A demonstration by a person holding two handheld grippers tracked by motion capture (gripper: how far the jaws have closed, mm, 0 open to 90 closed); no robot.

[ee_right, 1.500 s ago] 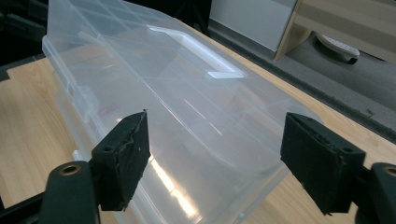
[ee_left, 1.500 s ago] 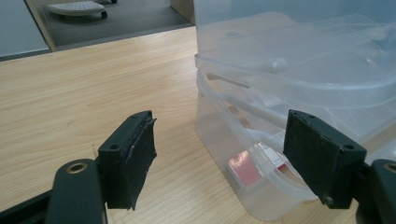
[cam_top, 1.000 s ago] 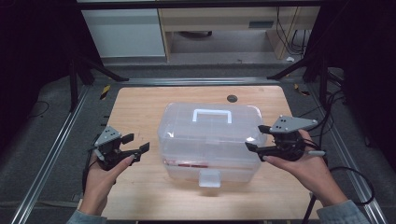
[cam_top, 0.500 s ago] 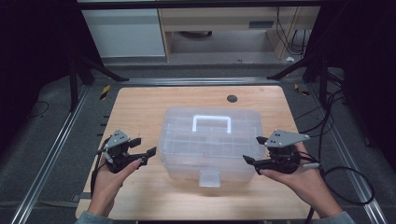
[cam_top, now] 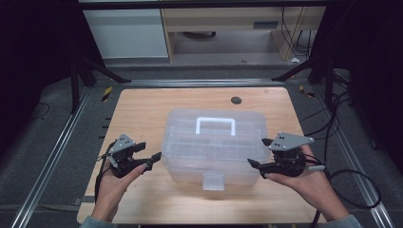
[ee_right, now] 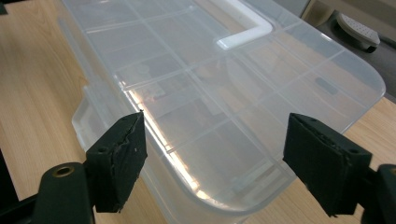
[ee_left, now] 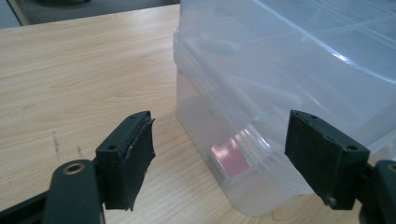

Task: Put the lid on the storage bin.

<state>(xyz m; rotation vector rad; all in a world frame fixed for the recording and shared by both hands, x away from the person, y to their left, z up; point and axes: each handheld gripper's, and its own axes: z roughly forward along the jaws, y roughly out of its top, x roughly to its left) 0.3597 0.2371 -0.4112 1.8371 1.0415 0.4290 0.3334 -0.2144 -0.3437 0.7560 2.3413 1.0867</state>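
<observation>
A clear plastic box (cam_top: 215, 147) sits on the surface (cam_top: 142, 109) between the left gripper (cam_top: 151, 153) and right gripper (cam_top: 259, 153), both with jaws apart, just widened, holding nothing.

The box (cam_top: 214, 147) sits mid-counter (cam_top: 142, 114), its handle (cam_top: 215, 124) on the lid and its latch (cam_top: 213, 181) on the near wall at 6 o'clock. The left gripper (cam_top: 142, 156) lies at the box's 9 o'clock, just beside its end; the right gripper (cam_top: 260, 154) at 3 o'clock, close against the other end. A hole (cam_top: 236, 100) in the counter lies beyond the box at 12 o'clock, toward the far edge.
</observation>
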